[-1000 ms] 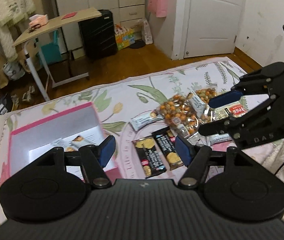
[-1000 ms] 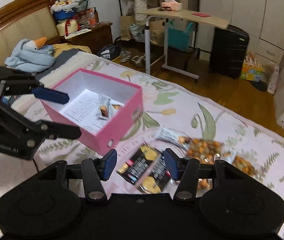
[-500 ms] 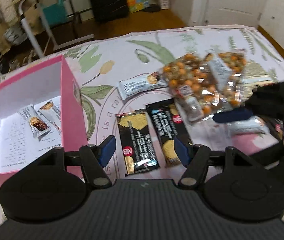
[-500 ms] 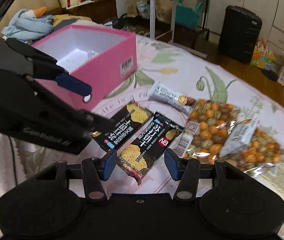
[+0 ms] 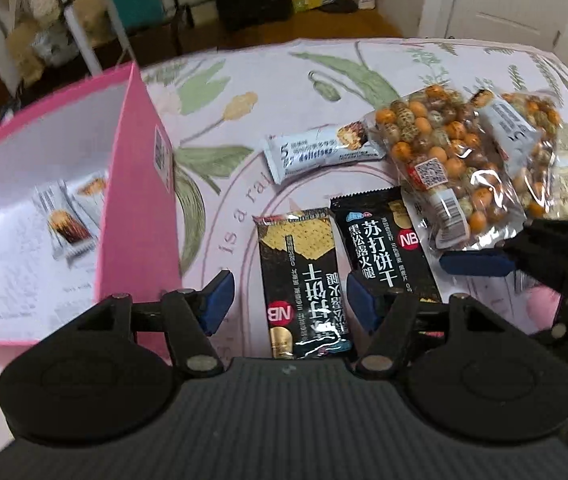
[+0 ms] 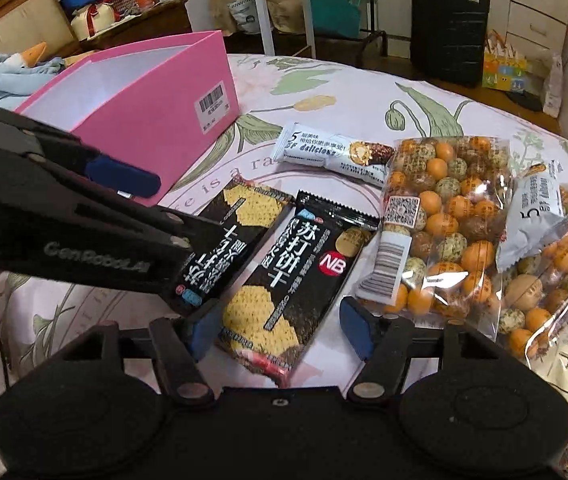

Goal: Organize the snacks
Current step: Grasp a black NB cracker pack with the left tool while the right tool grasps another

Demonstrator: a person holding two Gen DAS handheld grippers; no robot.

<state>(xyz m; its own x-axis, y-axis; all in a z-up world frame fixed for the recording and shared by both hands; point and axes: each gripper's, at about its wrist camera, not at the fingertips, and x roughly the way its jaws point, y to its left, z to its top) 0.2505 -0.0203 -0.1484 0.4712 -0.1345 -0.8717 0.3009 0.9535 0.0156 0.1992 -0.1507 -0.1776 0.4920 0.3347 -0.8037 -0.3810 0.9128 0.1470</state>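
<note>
We work on a bed spread with a floral sheet (image 5: pixel 284 80); behind it are a wooden floor, a black suitcase (image 6: pixel 448 24) and white cupboards. The pink box (image 6: pixel 155 92) sits open at the left, with two white bars (image 5: pixel 69 216) already inside. Two bags of coated nuts (image 6: pixel 444 224) lie to the right, a white bar (image 5: pixel 320 152) beyond. We judge we are at the pickup step. Our left gripper (image 5: pixel 288 304) hangs spread wide over the left black cracker pack (image 5: pixel 304 280), holding nothing. Our right gripper (image 6: pixel 279 328), also wide and empty, straddles the right black cracker pack (image 6: pixel 296 276). Next, each needs to come down, pinch its thin, slippery pack by the edges, then carry it to the box.
</note>
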